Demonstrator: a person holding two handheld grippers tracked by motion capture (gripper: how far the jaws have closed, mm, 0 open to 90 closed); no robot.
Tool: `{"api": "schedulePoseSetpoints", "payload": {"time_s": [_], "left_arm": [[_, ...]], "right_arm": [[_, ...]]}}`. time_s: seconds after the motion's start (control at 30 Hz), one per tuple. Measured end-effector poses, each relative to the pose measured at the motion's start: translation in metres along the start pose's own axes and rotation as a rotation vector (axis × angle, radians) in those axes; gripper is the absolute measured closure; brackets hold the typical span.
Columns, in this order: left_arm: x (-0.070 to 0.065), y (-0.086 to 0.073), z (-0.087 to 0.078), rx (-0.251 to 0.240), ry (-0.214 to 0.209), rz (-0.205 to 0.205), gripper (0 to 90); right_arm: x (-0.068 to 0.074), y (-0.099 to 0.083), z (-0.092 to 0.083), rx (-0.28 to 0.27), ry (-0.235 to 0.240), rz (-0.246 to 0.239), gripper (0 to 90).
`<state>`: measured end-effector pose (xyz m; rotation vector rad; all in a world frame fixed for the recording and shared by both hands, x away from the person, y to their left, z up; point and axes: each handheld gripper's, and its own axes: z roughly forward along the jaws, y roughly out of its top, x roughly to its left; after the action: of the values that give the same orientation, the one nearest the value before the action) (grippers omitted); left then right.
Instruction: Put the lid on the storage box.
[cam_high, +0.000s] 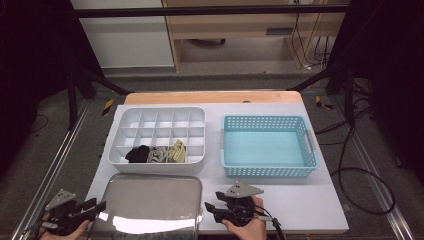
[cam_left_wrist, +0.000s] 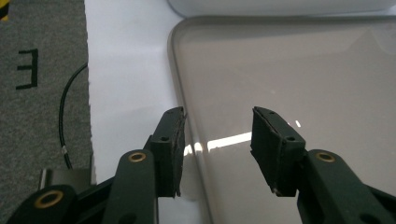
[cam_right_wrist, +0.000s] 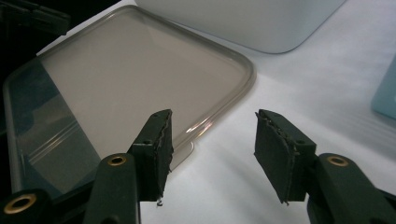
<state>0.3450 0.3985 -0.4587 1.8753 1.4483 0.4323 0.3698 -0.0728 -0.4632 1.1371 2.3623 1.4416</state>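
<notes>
Translucent grey lid (cam_high: 150, 202) lying flat on the white table (cam_high: 310, 200) at the near edge, just in front of the white divided organizer (cam_high: 157, 140) it looks made to cover. Not yet lifted, not yet gripped. Organizer open, with three rolled cloth pieces in its near row: black (cam_high: 137, 153), grey (cam_high: 158, 155), pale yellow (cam_high: 177, 151); remaining cells bare. Blue basket (cam_high: 270, 145) to the right of the organizer, holding nothing. Judging by this layout, sorting likely done and closing up still ahead: grasp the lid on both sides, raise it, carry it to the far side, seat it on the organizer.

Left gripper (cam_high: 95, 206) at the lid's near left corner, jaws parted about halfway, straddling the lid's left rim (cam_left_wrist: 180, 93) in the left gripper view, one jaw over the table, one over the lid's surface. No pad pressing on anything; contact with the rim hard to confirm, seemingly hovering just above.

Right gripper (cam_high: 210, 210) at the lid's near right corner, jaws likewise partly apart. In the right gripper view, left jaw over the lid's rounded corner (cam_right_wrist: 243, 70), right jaw over bare table. Nothing clamped.
</notes>
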Motion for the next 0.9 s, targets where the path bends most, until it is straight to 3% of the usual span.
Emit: {"api": "schedulePoseSetpoints", "payload": {"time_s": [0.17,0.6,0.9], "left_arm": [[0.004,-0.005,0.002,0.017,0.001,-0.006,53.5],[0.004,-0.01,0.003,0.053,0.008,0.003,54.5],[0.0,-0.012,0.001,0.058,0.026,-0.014,56.1]], "right_arm": [[0.003,-0.003,0.005,0.024,0.007,0.005,47.7],[0.013,-0.016,0.02,0.09,0.06,0.079,50.9],[0.019,-0.023,0.027,0.079,0.073,0.131,48.8]]}}
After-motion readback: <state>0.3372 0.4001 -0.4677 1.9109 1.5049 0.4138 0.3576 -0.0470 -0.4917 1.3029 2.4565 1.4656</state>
